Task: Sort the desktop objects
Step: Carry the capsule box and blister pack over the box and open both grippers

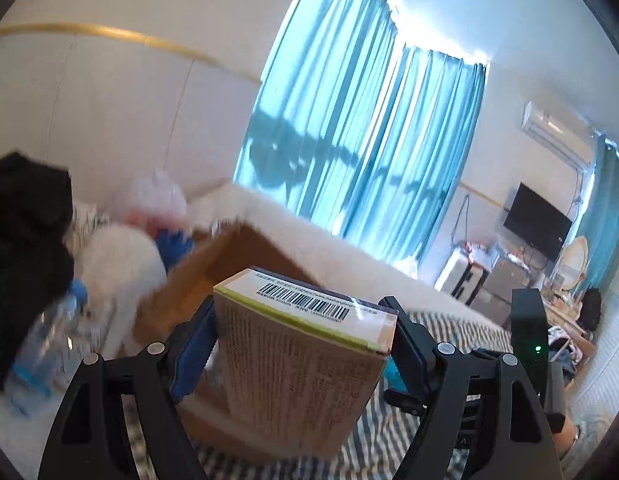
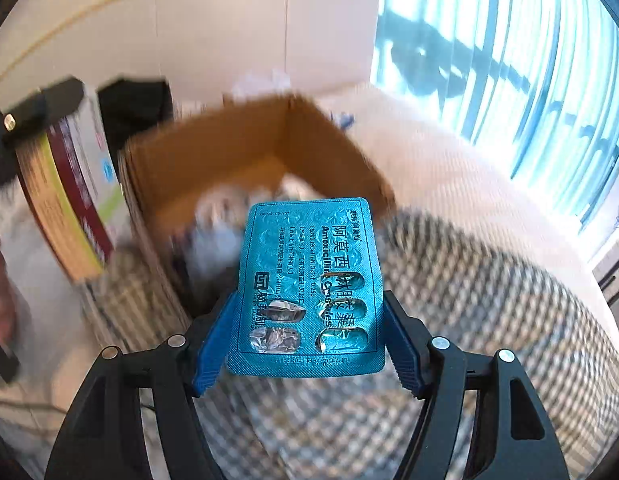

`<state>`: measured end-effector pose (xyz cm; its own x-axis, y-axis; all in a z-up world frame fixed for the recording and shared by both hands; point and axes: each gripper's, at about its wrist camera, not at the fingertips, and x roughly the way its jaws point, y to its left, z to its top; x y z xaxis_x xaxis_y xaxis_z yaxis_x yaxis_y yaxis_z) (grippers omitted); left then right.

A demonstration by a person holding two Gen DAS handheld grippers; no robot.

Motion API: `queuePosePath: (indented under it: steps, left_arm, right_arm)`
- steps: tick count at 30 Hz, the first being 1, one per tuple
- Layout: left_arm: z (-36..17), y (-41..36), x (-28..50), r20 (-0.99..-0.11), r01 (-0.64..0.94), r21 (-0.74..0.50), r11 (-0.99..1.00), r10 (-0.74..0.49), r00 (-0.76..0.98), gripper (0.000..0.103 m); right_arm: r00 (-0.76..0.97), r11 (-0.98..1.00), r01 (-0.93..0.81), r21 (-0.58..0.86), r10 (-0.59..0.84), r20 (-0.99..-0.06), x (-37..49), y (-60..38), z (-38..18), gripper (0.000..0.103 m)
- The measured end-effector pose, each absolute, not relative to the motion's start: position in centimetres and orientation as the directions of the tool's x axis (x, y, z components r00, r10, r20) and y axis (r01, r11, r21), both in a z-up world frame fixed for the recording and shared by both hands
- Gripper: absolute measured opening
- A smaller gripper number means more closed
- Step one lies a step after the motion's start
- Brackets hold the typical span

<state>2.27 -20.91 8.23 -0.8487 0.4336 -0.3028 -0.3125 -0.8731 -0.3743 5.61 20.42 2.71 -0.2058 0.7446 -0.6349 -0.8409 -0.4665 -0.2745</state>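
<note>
While a medicine box (image 1: 305,360) is clamped between the fingers of the left hand-held gripper (image 1: 301,344), it is held above a striped bed (image 1: 449,336), near a blurred cardboard carton (image 1: 229,264). Seen from the right wrist, a blue blister pack (image 2: 309,280) (two cells burst) is gripped by the right hand-held gripper (image 2: 305,332) before the open carton (image 2: 245,148).

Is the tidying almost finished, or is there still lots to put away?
Partly done, it seems: the open cardboard box already has some blurry things inside. In hand now: the left gripper holds a medicine box, and the right gripper holds a blue pill sheet in front of the cardboard box. Both still need dropping in. A water bottle lies beside the box too.
</note>
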Motion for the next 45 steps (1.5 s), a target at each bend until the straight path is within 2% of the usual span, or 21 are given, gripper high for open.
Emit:
queuePosePath:
  steps: [3,4,5,6,7,12,15,19,24,27,30,40,45]
  left_arm:
    - [8.7,-21.6,-1.0,-0.312,-0.288,-0.39,-0.875,0.42,-0.852,0.081]
    - [8.6,-21.9,-2.3,-0.318,-0.279,-0.389,-0.878,0.412,-0.854,0.082]
    - [8.5,-22.0,-3.4,-0.333,-0.269,-0.376,-0.887,0.4,-0.854,0.084]
    - [8.4,-22.2,-4.3,-0.352,-0.258,-0.359,-0.897,0.386,-0.853,0.095]
    - [8.0,-22.4,-5.3,-0.375,-0.243,-0.342,-0.908,0.369,-0.85,0.103]
    - [5.8,-23.1,-6.0,-0.391,-0.246,-0.314,-0.917,0.361,-0.847,0.103]
    - [4.3,-23.0,-4.9,-0.38,-0.284,-0.326,-0.902,0.4,-0.834,0.103]
    - [2.7,-21.9,-2.2,-0.379,-0.286,-0.287,-0.914,0.383,-0.843,0.103]
    - [1.4,-20.2,0.2,-0.341,-0.243,-0.272,-0.931,0.329,-0.881,0.103]
    - [0.6,-18.8,0.2,-0.372,-0.239,-0.214,-0.947,0.305,-0.877,0.103]
    - [-0.1,-18.1,-0.1,-0.4,-0.239,-0.195,-0.951,0.3,-0.866,0.103]
    - [-0.4,-17.2,0.2,-0.394,-0.247,-0.143,-0.958,0.284,-0.874,0.103]
    - [-0.7,-16.9,0.0,-0.418,-0.249,-0.133,-0.959,0.282,-0.864,0.103]
  right_arm:
    - [-0.251,-0.464,-0.863,-0.202,0.739,-0.626,3.2,22.8,3.0,0.07]
    - [-0.263,-0.455,-0.874,-0.172,0.739,-0.621,2.9,23.4,3.2,0.079]
    - [-0.264,-0.44,-0.885,-0.154,0.745,-0.613,2.8,23.9,3.1,0.093]
    - [-0.255,-0.412,-0.9,-0.14,0.76,-0.598,3.0,24.5,2.8,0.095]
    - [-0.254,-0.402,-0.906,-0.13,0.765,-0.591,3.2,24.5,2.8,0.096]
    - [-0.191,-0.338,-0.929,-0.15,0.786,-0.588,5.9,22.4,2.8,0.096]
    - [-0.151,-0.277,-0.952,-0.134,0.799,-0.582,8.4,19.7,2.7,0.103]
    - [-0.013,-0.09,-0.989,-0.116,0.844,-0.537,11.1,16.2,1.9,0.103]
    - [0.107,0.03,-0.989,-0.147,0.826,-0.554,12.3,15.9,0.4,0.103]
    - [0.142,0.037,-0.978,-0.203,0.836,-0.53,11.9,15.8,-0.4,0.103]
    - [0.137,0.035,-0.98,-0.198,0.837,-0.53,12.0,15.6,-0.8,0.103]
    - [0.162,0.046,-0.975,-0.219,0.824,-0.544,12.0,16.2,-1.9,0.103]
    - [0.161,0.034,-0.972,-0.232,0.816,-0.556,11.8,16.4,-2.6,0.103]
